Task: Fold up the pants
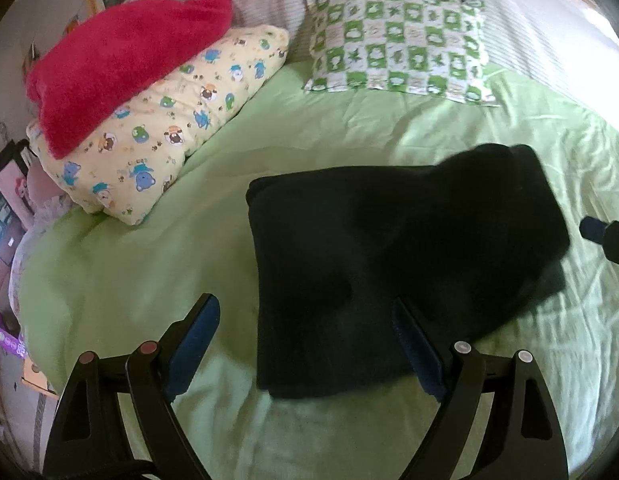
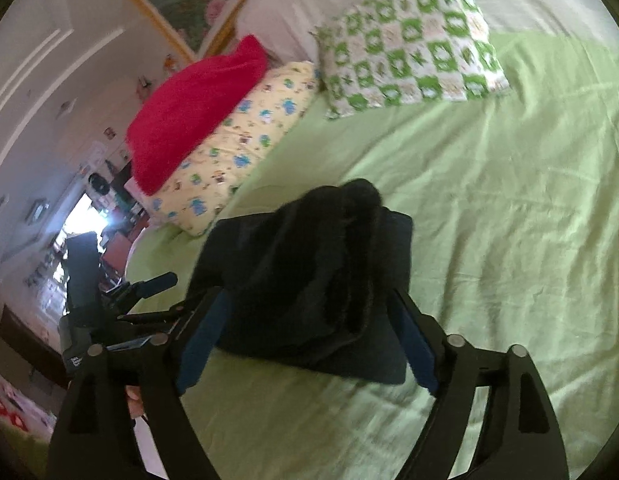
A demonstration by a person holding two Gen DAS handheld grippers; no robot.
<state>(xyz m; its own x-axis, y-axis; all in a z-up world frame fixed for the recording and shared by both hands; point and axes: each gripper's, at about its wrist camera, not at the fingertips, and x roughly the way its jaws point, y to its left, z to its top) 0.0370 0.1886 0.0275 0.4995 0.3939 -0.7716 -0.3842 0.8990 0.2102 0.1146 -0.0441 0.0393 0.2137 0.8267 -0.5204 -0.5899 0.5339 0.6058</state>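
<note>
The black pants (image 1: 389, 264) lie folded into a thick bundle on the green bed sheet (image 1: 149, 280). My left gripper (image 1: 305, 344) is open, and the bundle's near left corner lies between its blue pads without being pinched. In the right wrist view the pants (image 2: 309, 280) lie in front of my right gripper (image 2: 305, 340), which is open with the bundle's near edge between its fingers. The top layer bulges up at the far end. The left gripper also shows in the right wrist view (image 2: 149, 288), and a right gripper fingertip (image 1: 593, 229) shows in the left wrist view.
A yellow cartoon-print pillow (image 1: 161, 136) with a red towel (image 1: 121, 60) on it lies at the back left. A green-and-white checked pillow (image 1: 397, 48) leans at the headboard. The bed's left edge drops to a cluttered floor (image 1: 5, 240).
</note>
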